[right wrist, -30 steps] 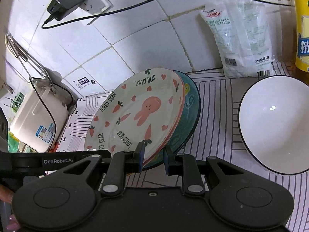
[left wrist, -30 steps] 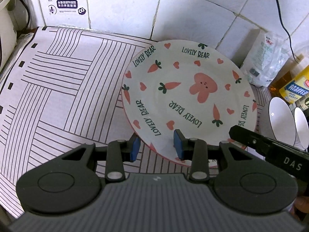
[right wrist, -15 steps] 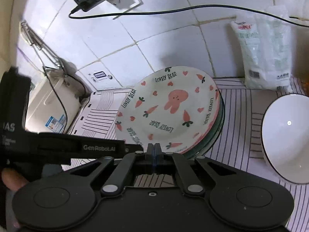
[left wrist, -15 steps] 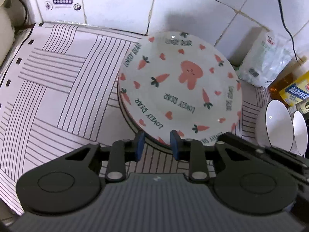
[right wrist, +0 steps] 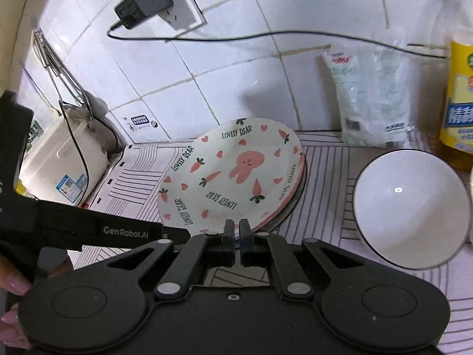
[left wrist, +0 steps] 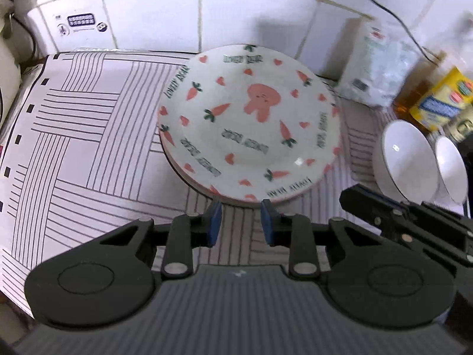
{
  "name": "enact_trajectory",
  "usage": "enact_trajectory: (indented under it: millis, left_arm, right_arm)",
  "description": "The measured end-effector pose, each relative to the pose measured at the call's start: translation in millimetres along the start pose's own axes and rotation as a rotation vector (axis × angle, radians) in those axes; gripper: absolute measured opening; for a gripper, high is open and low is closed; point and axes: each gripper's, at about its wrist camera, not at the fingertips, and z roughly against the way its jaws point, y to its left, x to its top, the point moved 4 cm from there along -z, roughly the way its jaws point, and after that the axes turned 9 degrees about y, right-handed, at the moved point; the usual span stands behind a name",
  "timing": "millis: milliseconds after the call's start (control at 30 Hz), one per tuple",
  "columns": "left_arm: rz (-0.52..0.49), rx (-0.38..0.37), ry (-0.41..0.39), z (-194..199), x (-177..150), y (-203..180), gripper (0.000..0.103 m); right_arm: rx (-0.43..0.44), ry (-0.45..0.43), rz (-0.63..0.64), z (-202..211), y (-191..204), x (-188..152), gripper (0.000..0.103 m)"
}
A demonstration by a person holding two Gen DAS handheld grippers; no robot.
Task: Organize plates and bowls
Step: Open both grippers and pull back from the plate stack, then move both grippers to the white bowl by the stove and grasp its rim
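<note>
Now my left gripper [left wrist: 241,222] has its fingers apart, holding nothing, with the bunny plate [left wrist: 251,124] just beyond their tips. My right gripper [right wrist: 236,236] is pressed together (empty), the white bowl [right wrist: 411,207] off to its right.

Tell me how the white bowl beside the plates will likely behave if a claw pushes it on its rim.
The white bowl looks glazed ceramic, so probably stiff, breakable and slippery to pinch. Its mouth faces sideways toward the camera, so it seems tilted; a push on the rim may rock or roll it. A second bowl stands close, so they could knock together.
</note>
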Motion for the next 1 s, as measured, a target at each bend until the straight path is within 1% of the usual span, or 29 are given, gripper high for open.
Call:
enact_trajectory:
  millis: [167,267,333,367,500,600,667,700,767,833,933,1000]
  left_arm:
    - [-0.058,0.003,-0.007,23.6,-18.3,-11.5,0.028]
    - [-0.093,0.007,-0.006,40.1,-30.1,-18.0,0.033]
    - [-0.118,0.015,-0.003,51.6,-39.0,-22.5,0.036]
    - [-0.134,0.018,-0.006,57.7,-43.7,-25.4,0.041]
    - [-0.193,0.02,-0.016,78.7,-61.6,-38.6,0.047]
    - [-0.238,0.02,-0.034,90.8,-75.1,-54.6,0.053]
    - [-0.258,0.005,-0.033,95.8,-83.0,-67.2,0.056]
    - [-0.273,-0.005,-0.033,98.3,-87.7,-75.2,0.059]
    - [-0.304,-0.019,-0.04,101.3,-95.5,-90.4,0.064]
    - [-0.334,-0.02,-0.047,103.3,-104.0,-107.6,0.069]
    - [-0.368,-0.026,-0.046,103.1,-113.4,-130.9,0.074]
    - [-0.382,-0.035,-0.052,103.5,-117.1,-145.9,0.081]
  right_arm:
    - [-0.05,-0.047,0.022,29.6,4.1,-13.2,0.01]
    - [-0.095,-0.081,0.032,50.9,8.3,-21.2,0.014]
    - [-0.127,-0.103,0.039,66.0,11.1,-27.9,0.014]
    - [-0.137,-0.111,0.041,73.4,11.9,-31.6,0.014]
    - [-0.186,-0.156,0.042,104.7,12.0,-51.5,0.016]
    - [-0.223,-0.192,0.02,126.0,8.0,-67.7,0.026]
    - [-0.255,-0.213,0.01,140.7,4.8,-79.7,0.036]
    - [-0.274,-0.221,0.009,147.2,4.0,-85.5,0.038]
    - [-0.312,-0.229,0.004,160.6,0.5,-97.4,0.053]
    - [-0.353,-0.235,-0.005,174.0,-4.3,-109.8,0.061]
    - [-0.403,-0.245,-0.019,190.9,-15.8,-127.5,0.069]
    - [-0.432,-0.245,-0.031,200.0,-26.9,-138.9,0.072]
